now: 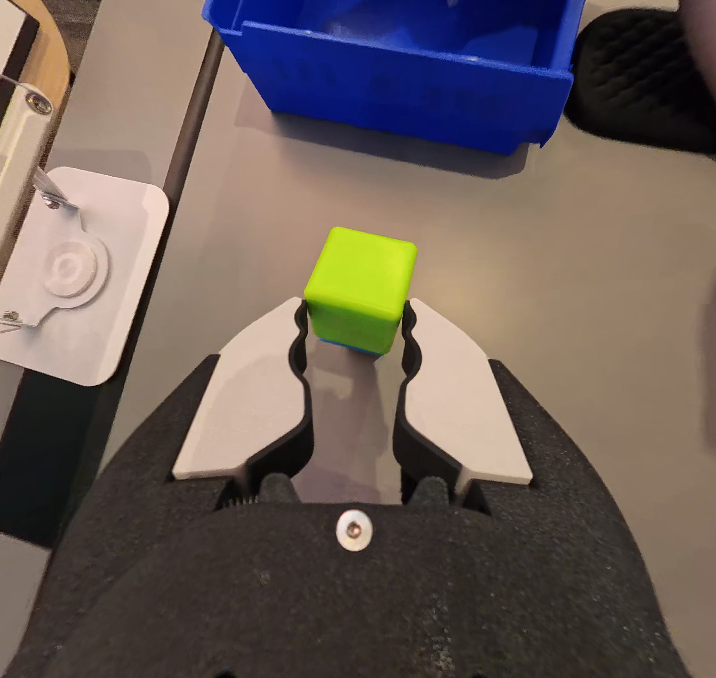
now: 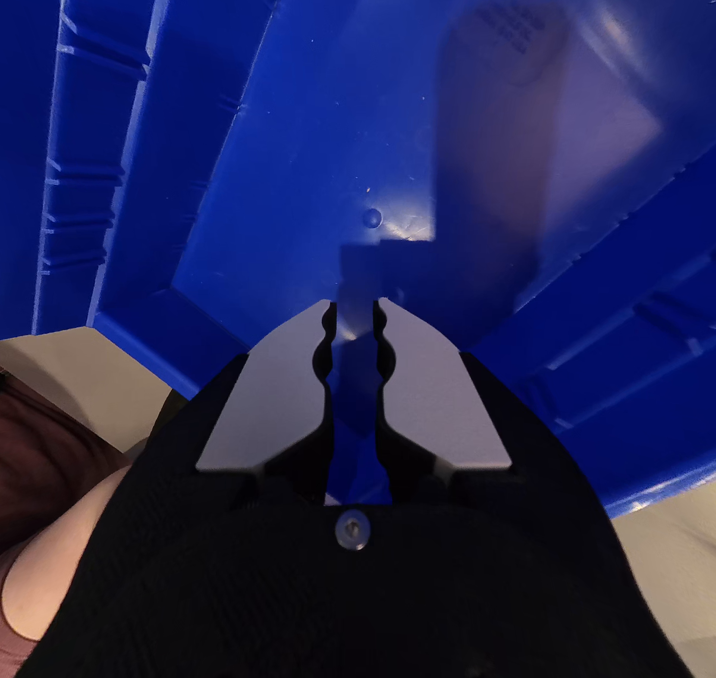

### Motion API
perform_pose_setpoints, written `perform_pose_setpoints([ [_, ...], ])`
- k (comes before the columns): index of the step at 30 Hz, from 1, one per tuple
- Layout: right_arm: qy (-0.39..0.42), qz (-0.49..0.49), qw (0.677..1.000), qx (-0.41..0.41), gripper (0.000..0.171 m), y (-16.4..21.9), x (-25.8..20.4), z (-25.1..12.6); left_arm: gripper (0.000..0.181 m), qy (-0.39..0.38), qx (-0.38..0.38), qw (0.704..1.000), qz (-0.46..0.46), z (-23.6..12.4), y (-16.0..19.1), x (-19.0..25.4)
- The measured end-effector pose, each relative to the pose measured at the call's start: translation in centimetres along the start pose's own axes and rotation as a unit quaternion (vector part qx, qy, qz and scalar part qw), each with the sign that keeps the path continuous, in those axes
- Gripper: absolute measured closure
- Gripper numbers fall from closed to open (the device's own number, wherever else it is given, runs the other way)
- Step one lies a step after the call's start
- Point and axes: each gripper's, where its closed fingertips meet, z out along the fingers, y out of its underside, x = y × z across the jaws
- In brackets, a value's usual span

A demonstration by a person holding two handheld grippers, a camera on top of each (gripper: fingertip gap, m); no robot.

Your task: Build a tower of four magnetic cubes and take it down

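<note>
While clamped on green cube point(image 1: 358, 289), left tongs point(image 1: 354, 310); right tongs point(image 2: 354, 305) slightly agape, empty, inside bin point(image 2: 310, 155).

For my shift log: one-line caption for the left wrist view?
Left gripper closed on a green cube stacked on a blue one, blue bin beyond on the grey table.

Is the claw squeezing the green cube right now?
Touching. In the left wrist view, both fingers of the left claw press against opposite sides of the green cube, with no gap showing.
</note>
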Motion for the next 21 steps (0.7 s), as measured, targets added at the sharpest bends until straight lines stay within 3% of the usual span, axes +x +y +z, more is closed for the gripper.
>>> perform_pose_setpoints([
  [10,-0.003,0.005,1.0,-0.006,0.152,0.2,0.1,0.1,0.138,0.01,0.021,1.0,-0.014,0.7,0.8,-0.1],
  [13,-0.003,0.002,1.0,-0.001,0.152,0.0,0.0,-0.1,0.12,0.009,0.055,0.998,-0.026,0.0,0.0,0.0],
  [16,0.002,-0.004,1.0,0.012,0.152,-0.3,-0.1,-0.5,0.116,-0.001,0.124,0.991,-0.041,-1.8,-1.2,0.2],
  [19,0.008,-0.011,0.999,0.038,0.152,-0.9,-0.4,-1.7,0.093,-0.041,0.168,0.983,-0.056,-2.1,-0.5,0.0],
  [21,0.017,-0.021,0.998,0.065,0.152,-1.5,-0.7,-2.8,0.09,-0.076,0.183,0.978,-0.059,-1.4,0.7,-0.2],
])
